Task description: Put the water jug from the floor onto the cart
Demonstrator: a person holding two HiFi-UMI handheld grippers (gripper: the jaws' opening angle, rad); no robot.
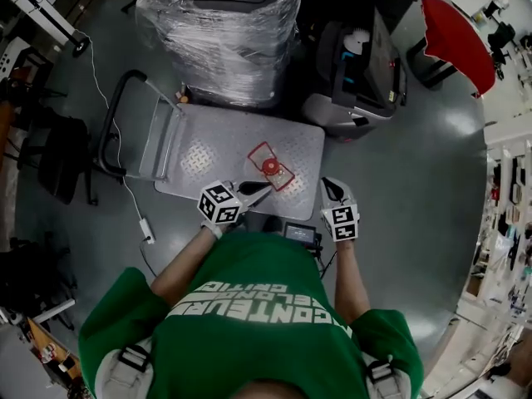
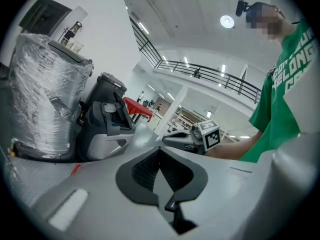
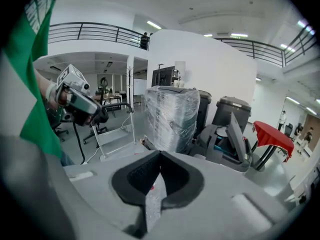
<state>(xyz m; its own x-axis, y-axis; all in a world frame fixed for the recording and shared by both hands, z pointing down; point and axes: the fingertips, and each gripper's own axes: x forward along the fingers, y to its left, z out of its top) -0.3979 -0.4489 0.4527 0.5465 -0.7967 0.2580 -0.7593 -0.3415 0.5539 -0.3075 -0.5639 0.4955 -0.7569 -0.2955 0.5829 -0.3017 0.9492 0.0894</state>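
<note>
The water jug [image 1: 270,168], clear with a red cap and red edging, stands on the grey flat cart [image 1: 208,144] near its front edge, seen from above in the head view. My left gripper [image 1: 263,192] is shut and empty, its tips just short of the jug's near side. My right gripper [image 1: 330,187] is shut too, holding nothing, to the right of the cart's corner. In the left gripper view the pads meet at the left gripper [image 2: 160,150], with the right gripper [image 2: 186,139] ahead. The right gripper [image 3: 160,154] view shows the left gripper [image 3: 85,106] and the cart's handle [image 3: 117,115].
Behind the cart stands a tall bin wrapped in plastic film [image 1: 224,32], with a grey lidded machine [image 1: 357,73] to its right. A red table [image 1: 455,40] is at the far right. A white cable [image 1: 137,210] lies on the floor left of the cart, near black chairs [image 1: 58,156].
</note>
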